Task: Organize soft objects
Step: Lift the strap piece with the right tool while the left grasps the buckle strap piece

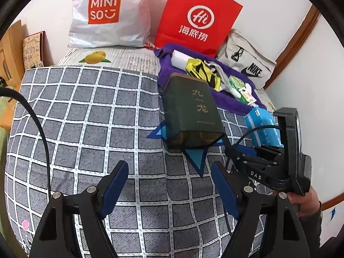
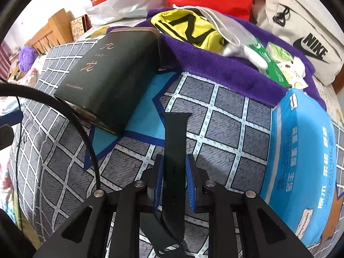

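One black strap (image 2: pixel 174 150) sits clamped between the right claw (image 2: pixel 173 182) pads.

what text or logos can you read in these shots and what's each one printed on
"MINISO": white plastic bag
"Hi" and "海底捞": red paper bag
"NIKE": grey fabric bag
"九龙": dark green box; the small line under it is too small to read
"DAS": right gripper
Blue tissue pack: Chinese print, too distorted to read surely
Green packets and the framed sign: too small and blurred to read
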